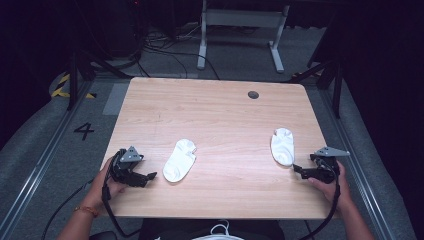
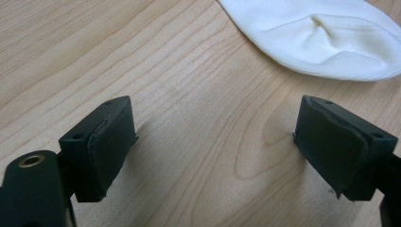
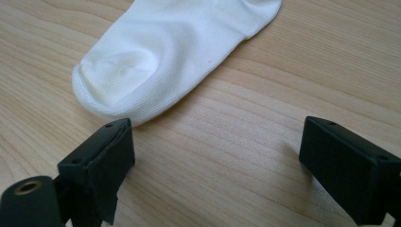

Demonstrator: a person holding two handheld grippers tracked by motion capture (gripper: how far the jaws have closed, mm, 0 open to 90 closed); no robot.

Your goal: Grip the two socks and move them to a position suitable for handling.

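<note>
Dark curtains and grey carpet surround the light wooden desk (image 1: 215, 107), and a white metal frame (image 1: 240, 30) stands on the floor behind it. On the desk lie two white ankle socks, well apart from each other. The left claw (image 1: 150, 176) rests low at the near left part of the desk, held by a hand (image 1: 107, 180). Its jaws are spread wide and hold nothing; between them is only bare wood. The left sock (image 1: 180, 160) lies flat just beside this claw, a little ahead of the open tips, not touching them. The right claw (image 1: 298, 169) is at the near right edge, also with the jaws spread wide and nothing in them. The right sock (image 1: 283, 146) lies just in front of it; its near end comes close to one pad (image 3: 101, 161), and I cannot tell if they touch.
</note>
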